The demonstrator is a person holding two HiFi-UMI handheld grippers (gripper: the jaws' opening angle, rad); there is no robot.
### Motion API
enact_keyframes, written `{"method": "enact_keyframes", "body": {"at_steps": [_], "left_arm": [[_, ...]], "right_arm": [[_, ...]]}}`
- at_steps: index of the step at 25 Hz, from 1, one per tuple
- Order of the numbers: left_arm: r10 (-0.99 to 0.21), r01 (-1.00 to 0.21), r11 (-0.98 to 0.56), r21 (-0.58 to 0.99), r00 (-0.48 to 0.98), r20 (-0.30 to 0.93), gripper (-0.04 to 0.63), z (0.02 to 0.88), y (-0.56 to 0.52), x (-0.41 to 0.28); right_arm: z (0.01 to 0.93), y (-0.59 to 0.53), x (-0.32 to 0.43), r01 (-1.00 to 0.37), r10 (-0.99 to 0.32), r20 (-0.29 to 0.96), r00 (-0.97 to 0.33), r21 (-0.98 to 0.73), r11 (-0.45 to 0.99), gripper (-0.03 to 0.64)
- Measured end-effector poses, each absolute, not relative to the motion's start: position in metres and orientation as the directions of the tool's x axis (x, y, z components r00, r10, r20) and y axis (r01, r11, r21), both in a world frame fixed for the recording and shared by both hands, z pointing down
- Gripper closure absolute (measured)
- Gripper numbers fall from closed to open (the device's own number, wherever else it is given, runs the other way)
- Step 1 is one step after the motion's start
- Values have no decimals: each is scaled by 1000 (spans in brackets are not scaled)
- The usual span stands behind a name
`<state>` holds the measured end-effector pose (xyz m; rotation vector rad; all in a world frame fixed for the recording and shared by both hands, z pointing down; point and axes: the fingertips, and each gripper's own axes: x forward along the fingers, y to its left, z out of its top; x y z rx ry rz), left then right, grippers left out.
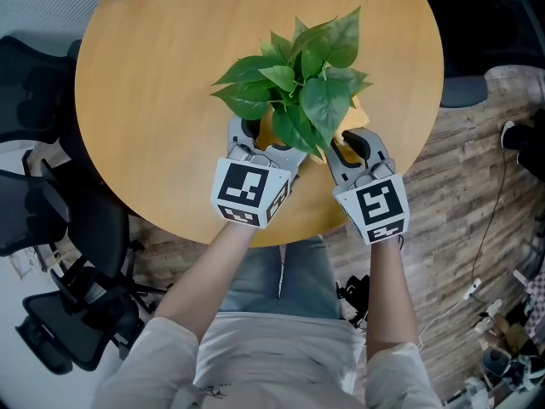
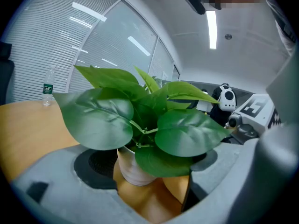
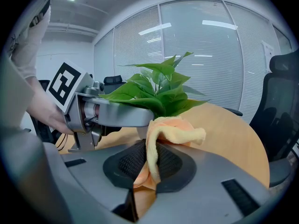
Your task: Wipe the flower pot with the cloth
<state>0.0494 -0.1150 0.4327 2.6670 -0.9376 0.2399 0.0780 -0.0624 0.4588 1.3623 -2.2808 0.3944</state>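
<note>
Yellow cloth [image 3: 161, 139] is hanging pinched in the right claw [image 3: 148, 171] beside the flower pot [image 2: 133, 168], which is standing on the table [image 1: 153, 83] between the wide jaws of the left claw [image 2: 152, 164]; wiping seems only starting, and next the cloth needs pressing against the pot.

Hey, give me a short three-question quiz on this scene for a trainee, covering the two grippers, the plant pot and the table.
1. True or false: the right gripper is shut on the yellow-orange fleece cloth.
2. What stands between the open jaws of the left gripper? A. a coffee mug. B. the white ribbed flower pot with the green leafy plant. C. nothing.
3. Fill in the blank: the light wooden table has a ___ top.

Key: 1 true; 2 B; 3 round.
</note>
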Motion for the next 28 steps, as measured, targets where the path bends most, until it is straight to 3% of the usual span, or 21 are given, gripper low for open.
{"method": "enact_keyframes", "body": {"at_steps": [28], "left_arm": [[-440,-523,-831,189,827,351,163,416,-59,16]], "right_arm": [[415,-22,93,-904,-757,533,-377,-35,426,569]]}}
